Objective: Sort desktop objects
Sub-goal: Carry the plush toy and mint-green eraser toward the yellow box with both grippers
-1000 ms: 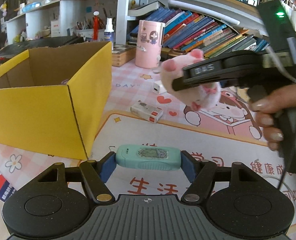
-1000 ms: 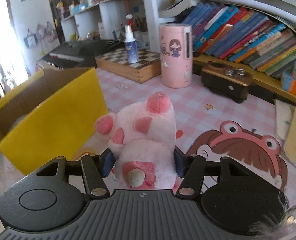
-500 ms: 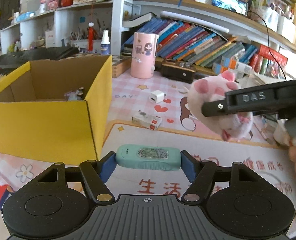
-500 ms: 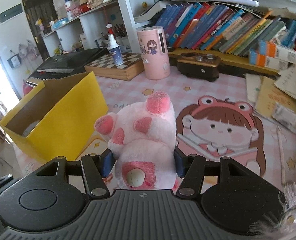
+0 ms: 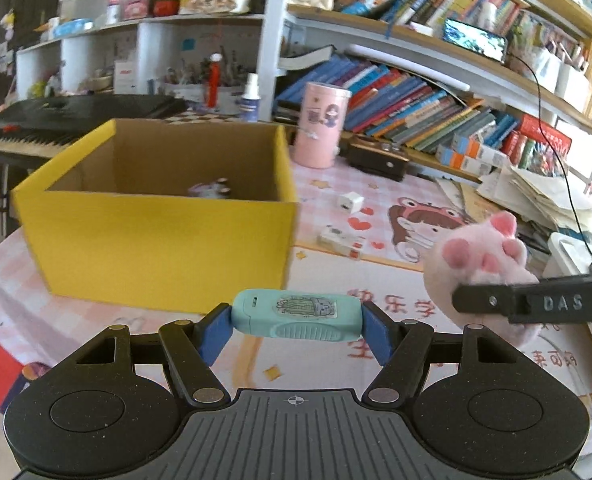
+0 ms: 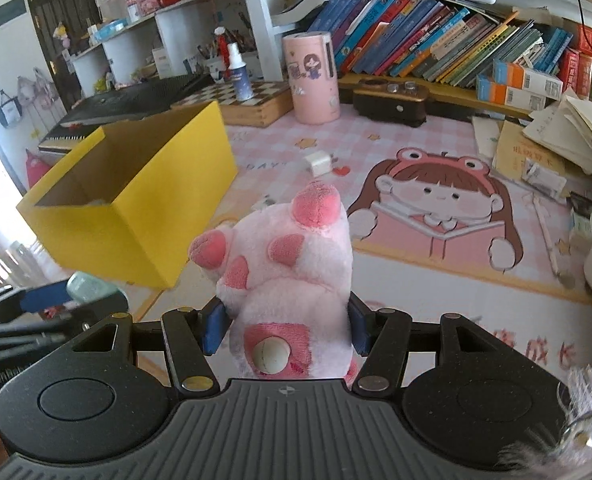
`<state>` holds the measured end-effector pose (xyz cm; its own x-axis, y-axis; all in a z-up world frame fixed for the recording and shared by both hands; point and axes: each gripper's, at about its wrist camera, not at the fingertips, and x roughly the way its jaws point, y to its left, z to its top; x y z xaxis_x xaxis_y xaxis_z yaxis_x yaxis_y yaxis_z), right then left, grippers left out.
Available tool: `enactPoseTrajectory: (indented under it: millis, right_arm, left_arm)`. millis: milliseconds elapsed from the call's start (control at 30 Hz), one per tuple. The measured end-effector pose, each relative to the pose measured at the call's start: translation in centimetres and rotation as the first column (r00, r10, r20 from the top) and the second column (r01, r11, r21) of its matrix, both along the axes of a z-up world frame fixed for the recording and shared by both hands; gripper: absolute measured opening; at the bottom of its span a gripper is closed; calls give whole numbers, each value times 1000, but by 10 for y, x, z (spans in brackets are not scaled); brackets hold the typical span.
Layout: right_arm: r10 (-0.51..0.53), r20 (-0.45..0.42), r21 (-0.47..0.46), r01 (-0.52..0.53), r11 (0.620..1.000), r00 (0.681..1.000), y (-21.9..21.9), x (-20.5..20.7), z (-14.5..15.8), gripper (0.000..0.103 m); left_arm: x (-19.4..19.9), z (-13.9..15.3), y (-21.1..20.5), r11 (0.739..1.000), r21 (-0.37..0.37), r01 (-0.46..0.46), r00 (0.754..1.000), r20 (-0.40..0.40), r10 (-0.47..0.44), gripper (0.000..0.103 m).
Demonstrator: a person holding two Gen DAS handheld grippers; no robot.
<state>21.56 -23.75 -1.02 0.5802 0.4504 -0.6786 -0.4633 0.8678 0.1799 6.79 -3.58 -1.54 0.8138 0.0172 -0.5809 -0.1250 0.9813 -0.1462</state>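
Observation:
My left gripper [image 5: 297,322] is shut on a teal stapler-like case [image 5: 296,314] with a sticker, held crosswise above the desk mat. My right gripper [image 6: 283,326] is shut on a pink plush toy [image 6: 283,268], whose paws point up and away. In the left wrist view the plush [image 5: 480,264] and the right gripper's black finger sit at the right edge. An open yellow cardboard box [image 5: 159,236] stands ahead-left, with a small item [image 5: 211,190] inside; the right wrist view has the box [image 6: 135,200] on its left. The left gripper's blue pad and teal case [image 6: 87,288] show low left there.
On the pink mat lie a white charger cube [image 5: 350,202] and a small white-and-red box [image 5: 342,242]. A pink cylinder [image 6: 310,78], a dark wooden holder [image 6: 390,102], a chessboard box [image 6: 251,106] and rows of books stand behind. Loose papers [image 6: 568,136] pile up at right; a keyboard [image 5: 63,120] sits behind the box.
Both grippers have pulled back from the box and desk, each keeping its object. In the left wrist view the plush and right gripper drifted right and lower; more of the box's inside shows.

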Motion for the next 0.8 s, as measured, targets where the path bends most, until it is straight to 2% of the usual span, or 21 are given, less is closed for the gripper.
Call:
enactPoseTrajectory:
  millis: [267,600,800]
  right_arm:
    - [13,0,-38,-13,999,1000,32,-40,-1,55]
    - [25,-30,-58,-27,998,999,64,-87,-10,56]
    - [54,-42,-50,-56,997,998,80,-115,-14,56]
  left_arm:
    - [-30,-2,31,1000,-19,4,1000,-5,-4,70]
    - [-69,-5,54,999,-11,39,999,-8,-39,70]
    - [-94,-5,67,1000,1,26,1000,-5,-26,70]
